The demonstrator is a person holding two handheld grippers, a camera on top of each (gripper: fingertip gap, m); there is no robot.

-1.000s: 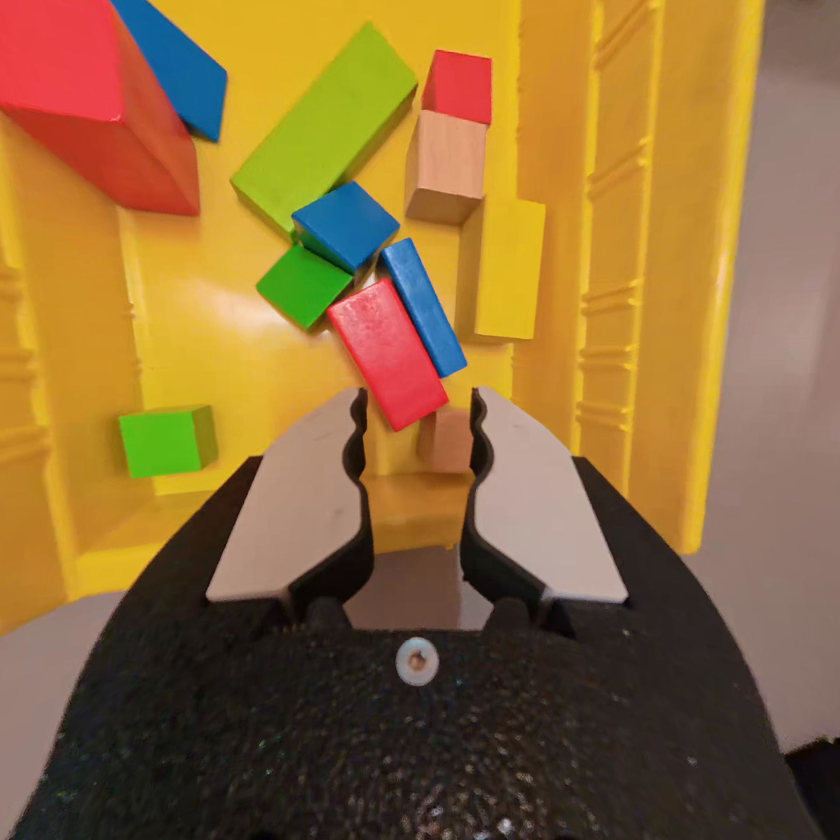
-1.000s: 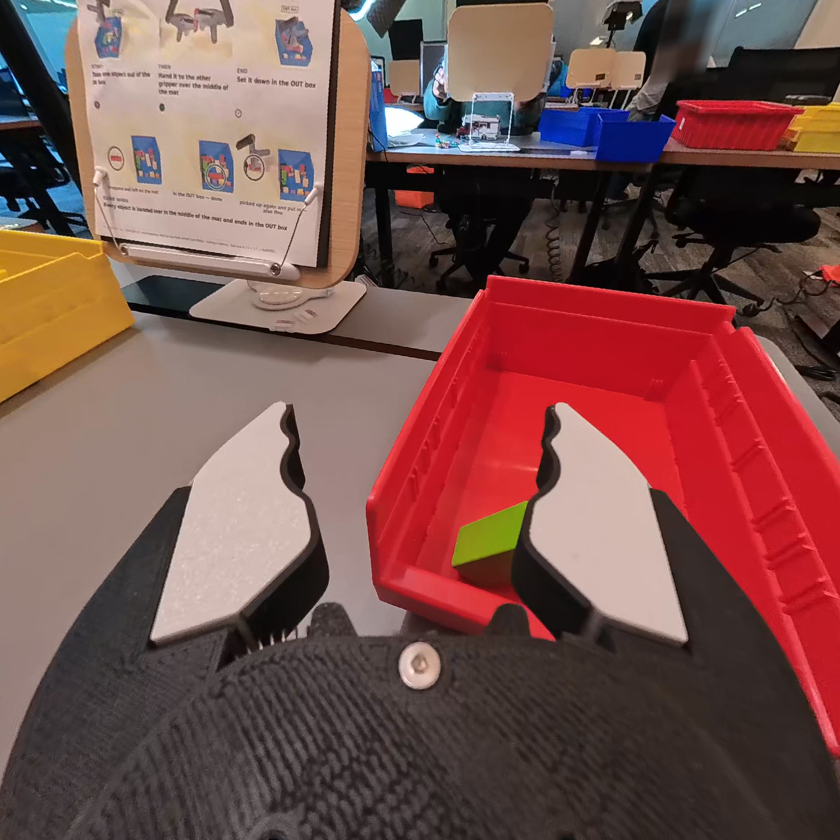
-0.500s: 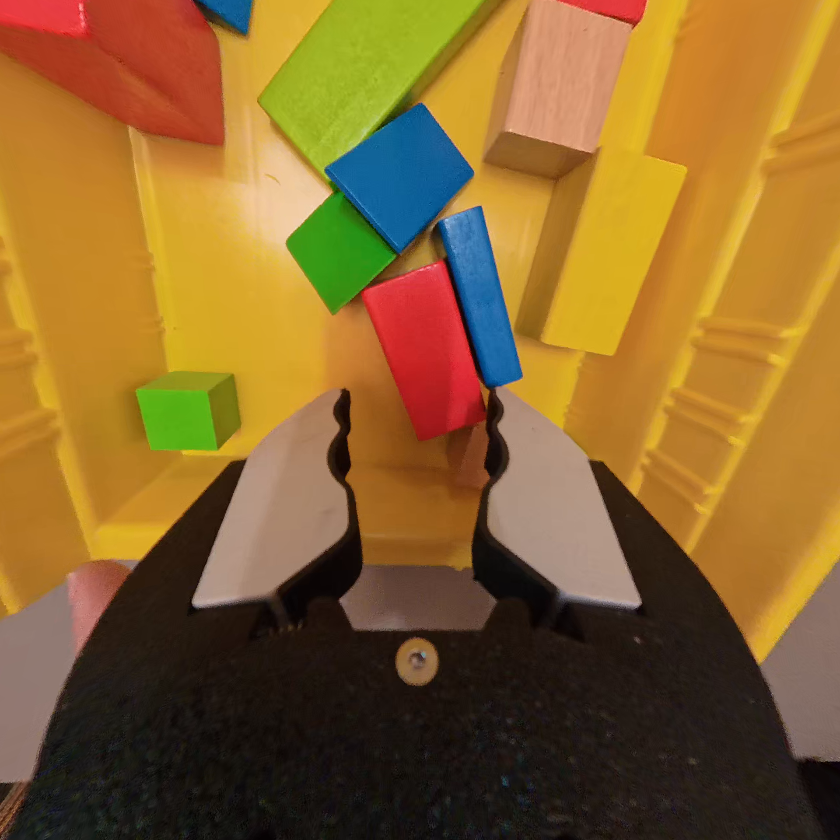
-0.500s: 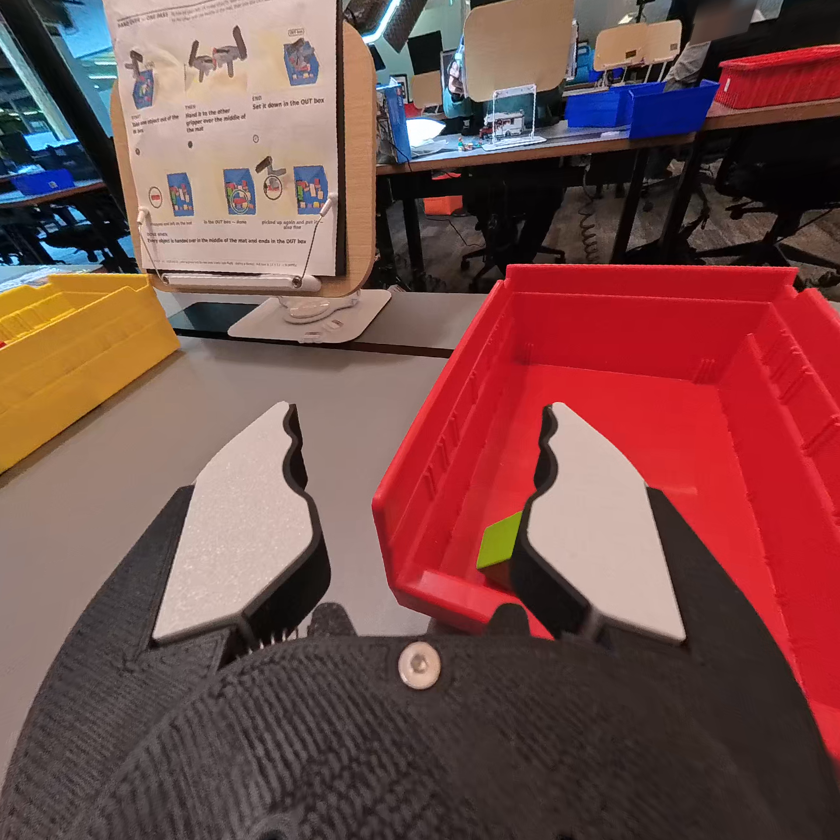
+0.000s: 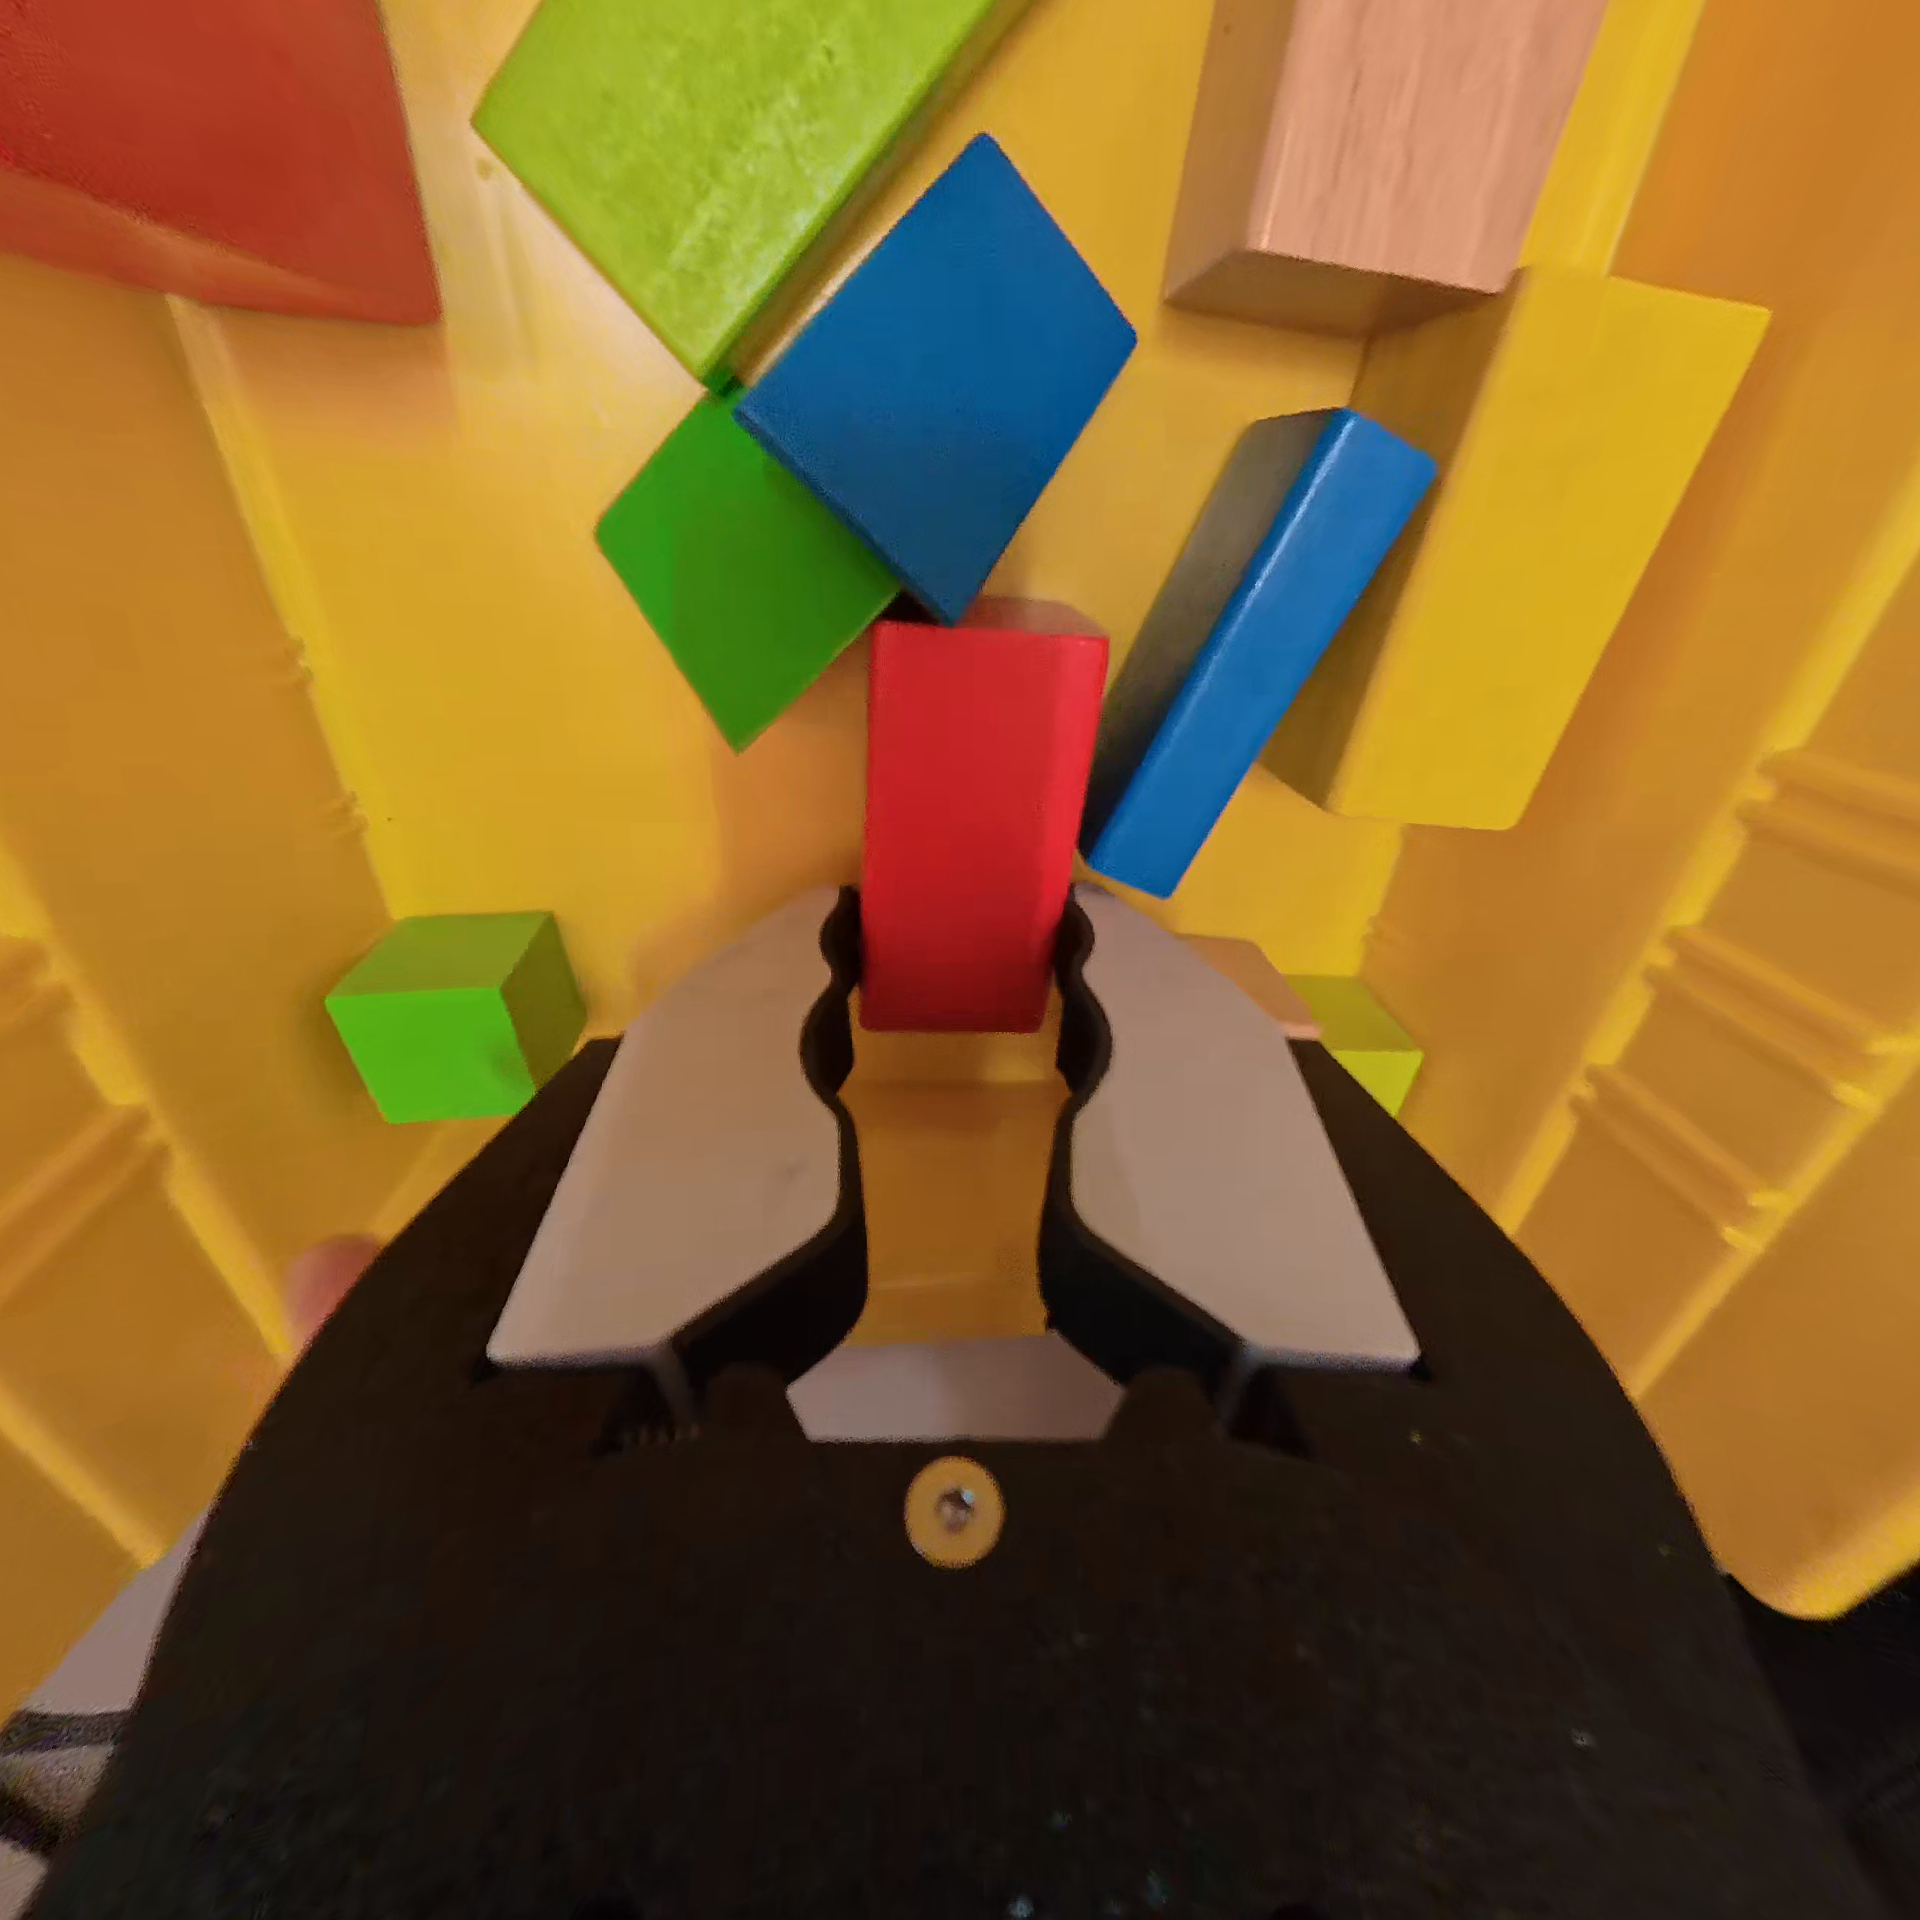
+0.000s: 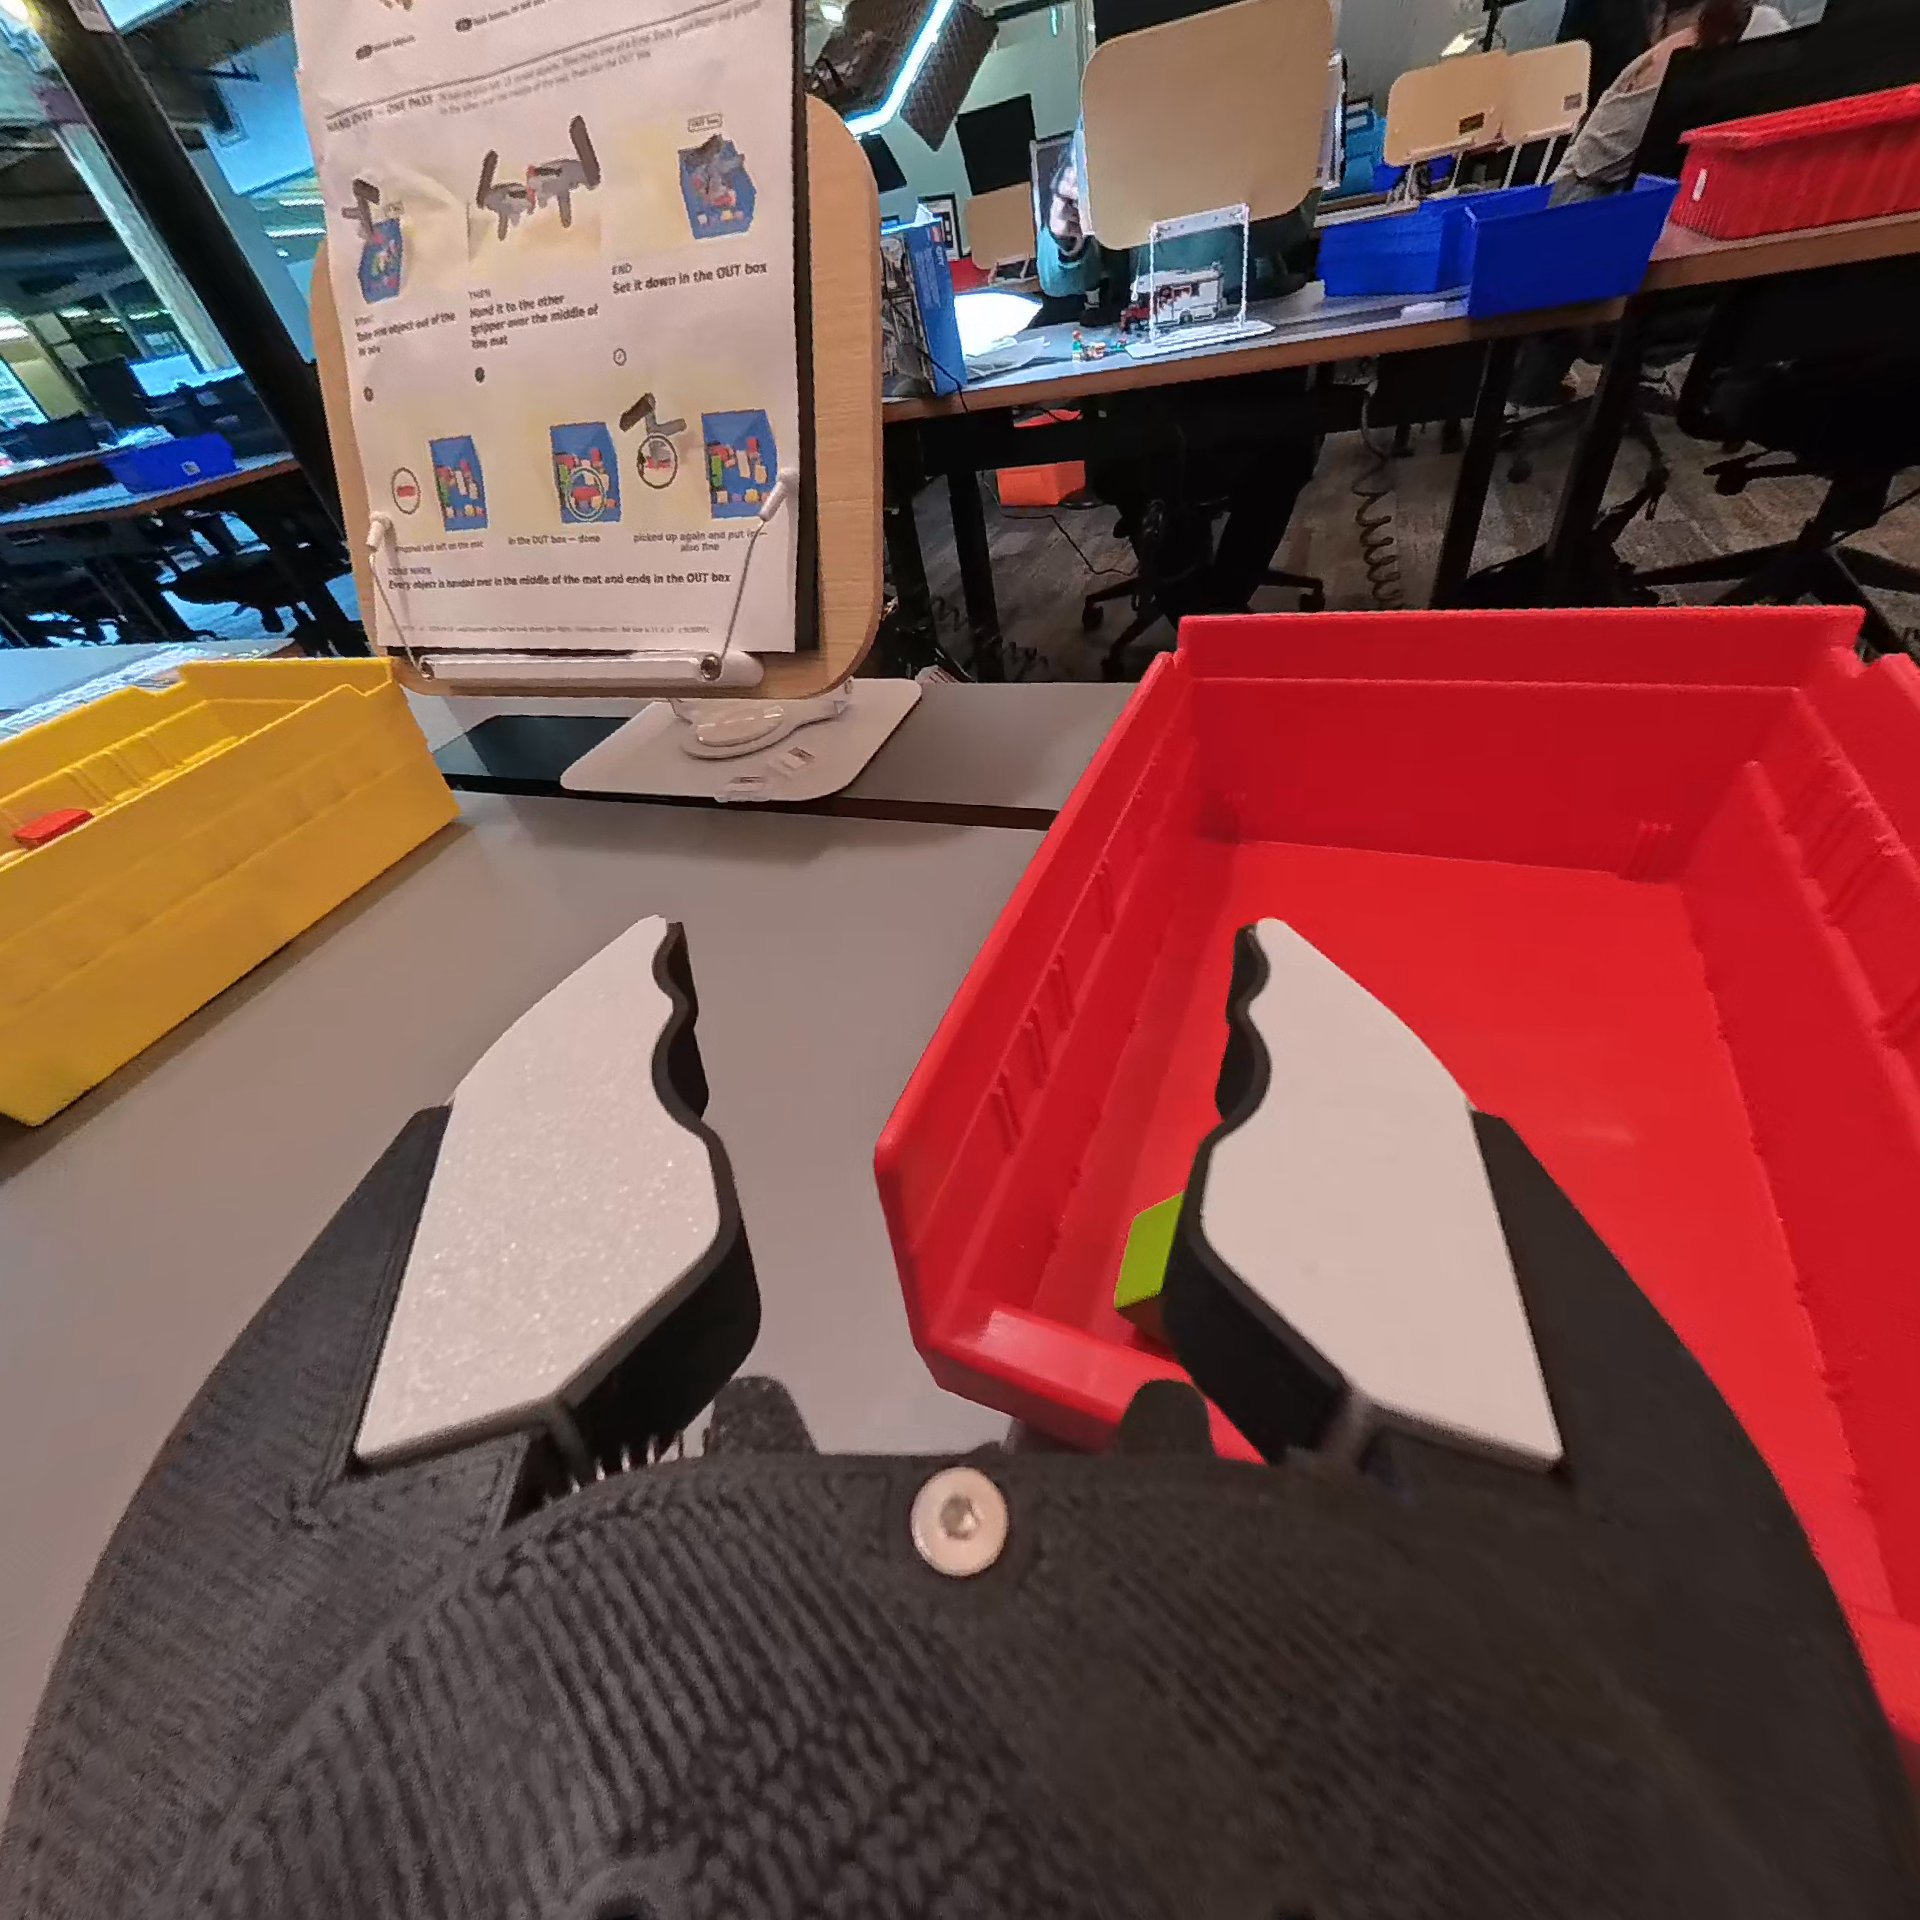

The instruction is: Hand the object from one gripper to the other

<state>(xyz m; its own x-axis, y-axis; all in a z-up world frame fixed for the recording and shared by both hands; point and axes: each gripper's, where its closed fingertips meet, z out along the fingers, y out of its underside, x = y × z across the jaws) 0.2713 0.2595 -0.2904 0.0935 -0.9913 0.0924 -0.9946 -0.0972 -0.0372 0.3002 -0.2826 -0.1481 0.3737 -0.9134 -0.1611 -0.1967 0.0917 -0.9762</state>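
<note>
left wrist view — red block [image 5: 971, 821], oblong

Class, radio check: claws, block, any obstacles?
Left claw shut on red block inside yellow bin. Right claw open, bare. Blue blocks crowd the red one.

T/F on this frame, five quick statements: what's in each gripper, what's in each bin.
1. The left gripper has a red block between its fingertips, both pads against its sides. True.
2. The right gripper holds a green block. False: its jaws stand wide apart with nothing between them.
3. The red bin holds several blocks. False: only one light green block shows in it, partly hidden by a finger.
4. The red block lies inside the yellow bin. True.
5. A narrow blue block sits left of the red block. False: it is on the right.
</note>
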